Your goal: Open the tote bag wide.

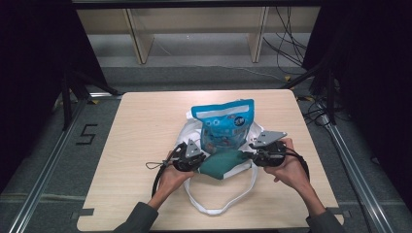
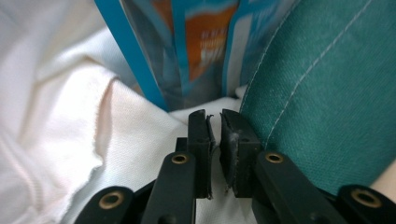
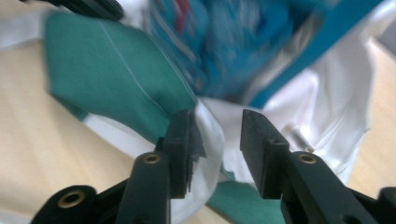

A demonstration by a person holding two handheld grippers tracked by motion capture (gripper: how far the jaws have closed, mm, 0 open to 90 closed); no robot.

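Note:
A blue snack bag (image 1: 224,124) stands upright in a white cloth tote (image 1: 193,127) at the table's middle, with a green cloth panel (image 1: 221,165) in front of it. My left gripper (image 1: 200,160) is at the tote's left edge. In the left gripper view its jaws (image 2: 214,122) stand a narrow slit apart with nothing pinched, white cloth (image 2: 70,116) to the left and green cloth (image 2: 327,93) to the right. My right gripper (image 1: 248,155) is at the tote's right edge. Its jaws (image 3: 217,121) are apart, and the white hem lies loose against one pad.
The tote's white strap (image 1: 218,209) loops toward the front edge of the wooden table (image 1: 141,121). Both forearms come in from the bottom. Wooden shelving and cables stand beyond the far edge. Bare tabletop lies left, right and behind the tote.

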